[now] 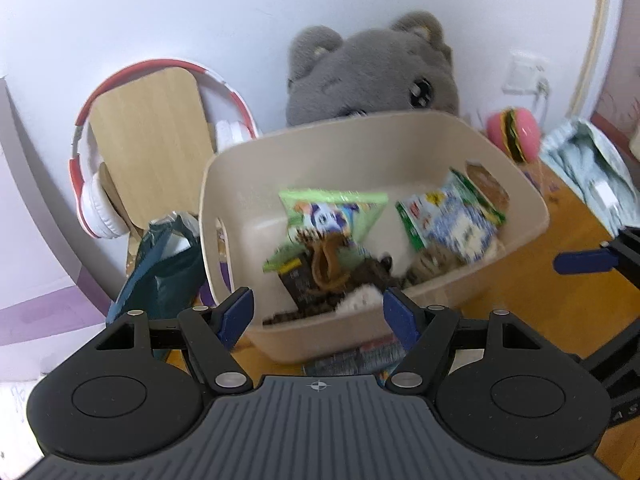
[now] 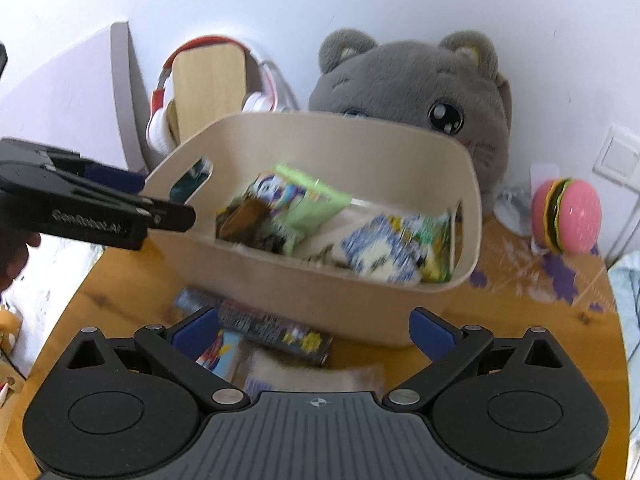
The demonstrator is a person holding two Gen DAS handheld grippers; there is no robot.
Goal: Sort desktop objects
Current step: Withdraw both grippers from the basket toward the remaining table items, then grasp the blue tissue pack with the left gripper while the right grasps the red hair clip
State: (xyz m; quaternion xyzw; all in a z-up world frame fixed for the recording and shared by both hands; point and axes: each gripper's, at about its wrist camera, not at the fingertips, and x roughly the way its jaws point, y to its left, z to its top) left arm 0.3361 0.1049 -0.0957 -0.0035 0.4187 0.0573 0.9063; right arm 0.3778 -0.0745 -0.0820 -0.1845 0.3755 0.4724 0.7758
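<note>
While both tools hang above the wooden surface (image 2: 520,312), the left hand-held gripper (image 1: 318,316) has its blue pads spread wide with nothing between them, poised over the near wall of the beige bin (image 1: 320,152). The right hand-held gripper (image 2: 314,330) stands at its widest and also grips nothing — its pads frame the strip of surface just in front of the bin. Inside the bin lie a green snack packet with a panda print (image 1: 332,212), a blue-and-white packet (image 1: 452,220) against the right wall, and a brown, dark jumble near the front that is too blurred to name. On the surface between the bin and the near edge lie a dark flat packet (image 2: 276,330) and a blue-and-white card (image 2: 220,354) — both touching or overlapping. Behind the bin, toward the far edge, sit a grey plush cat (image 2: 420,80), red-and-white headphones (image 1: 96,184) hung on a wooden stand (image 1: 148,140), and a pink burger toy (image 2: 568,216).
</note>
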